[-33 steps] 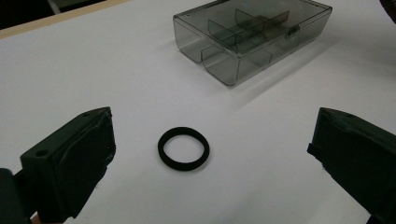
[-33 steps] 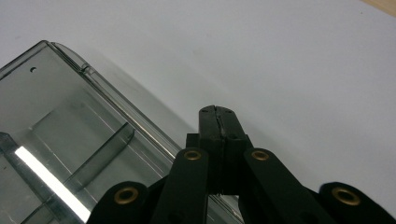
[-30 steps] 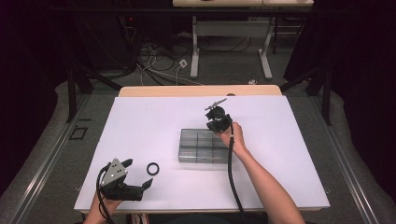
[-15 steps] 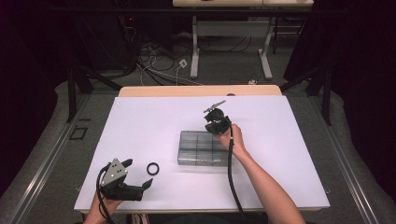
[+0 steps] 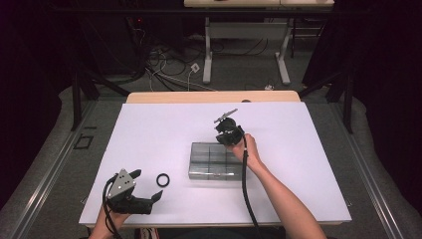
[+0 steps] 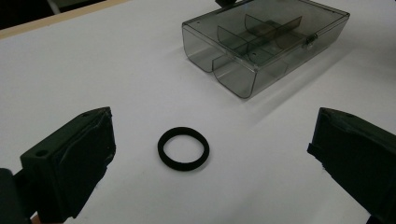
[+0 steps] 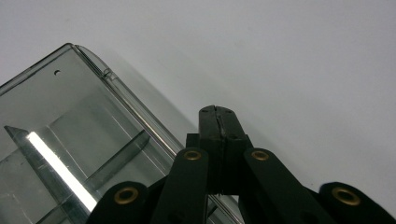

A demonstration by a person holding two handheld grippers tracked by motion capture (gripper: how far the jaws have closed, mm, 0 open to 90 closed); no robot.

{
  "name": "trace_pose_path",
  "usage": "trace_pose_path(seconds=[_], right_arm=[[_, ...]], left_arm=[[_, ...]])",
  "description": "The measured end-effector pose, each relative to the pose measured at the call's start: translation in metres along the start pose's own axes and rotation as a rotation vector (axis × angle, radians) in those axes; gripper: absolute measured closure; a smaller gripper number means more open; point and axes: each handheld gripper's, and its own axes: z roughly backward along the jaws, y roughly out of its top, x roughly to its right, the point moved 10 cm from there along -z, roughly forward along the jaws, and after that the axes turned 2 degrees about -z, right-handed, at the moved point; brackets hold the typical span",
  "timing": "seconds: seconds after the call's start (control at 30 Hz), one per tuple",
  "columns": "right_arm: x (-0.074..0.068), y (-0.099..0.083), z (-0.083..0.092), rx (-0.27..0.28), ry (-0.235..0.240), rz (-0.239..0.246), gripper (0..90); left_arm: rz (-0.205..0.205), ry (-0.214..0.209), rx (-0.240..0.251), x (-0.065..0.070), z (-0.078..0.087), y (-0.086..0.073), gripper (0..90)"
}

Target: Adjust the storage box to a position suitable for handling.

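A smoky clear plastic box with divided compartments lies in the middle of the white table. My right gripper stands at the box's far right edge, pointing down, its jaws shut with nothing visible between them. In the right gripper view the shut tips sit just past the rim of the box, over the white surface. A black ring lies flat on the table, left of the box. My left gripper rests near the front left, open. Its own view shows the ring between the wide jaws of the left gripper, untouched, with the box beyond.
The right gripper's black cable trails over the box's right end to the front edge. A wooden strip borders the table's far edge. Beyond it are floor cables and a desk's legs.
The right gripper has sunk slightly toward the box's far edge. The left gripper and the ring have kept still.
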Motion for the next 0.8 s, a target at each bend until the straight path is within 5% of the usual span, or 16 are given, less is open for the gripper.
trace_pose_path(seconds=[0.13,0.37,0.4,0.53,0.57,0.8], right_arm=[[-0.005,0.001,-0.001,0.013,0.009,-0.026,90.0],[-0.007,0.002,-0.003,0.027,0.022,0.007,90.0],[-0.007,-0.002,0.001,-0.029,0.021,0.018,90.0],[-0.008,-0.001,0.001,-0.024,0.020,0.020,90.0],[-0.009,0.002,-0.002,0.021,0.024,0.012,90.0],[-0.012,0.002,-0.002,0.023,0.035,0.010,90.0]], left_arm=[[0.000,0.000,-0.001,0.000,0.000,0.000,0.0],[-0.001,-0.001,0.001,0.000,0.000,0.000,0.0],[0.001,-0.001,0.002,0.000,0.000,0.000,0.0],[0.000,-0.001,0.001,0.000,0.000,0.000,0.0],[0.003,-0.002,0.001,0.000,0.000,0.000,0.0],[0.005,-0.003,-0.002,0.001,-0.001,0.000,0.0]])
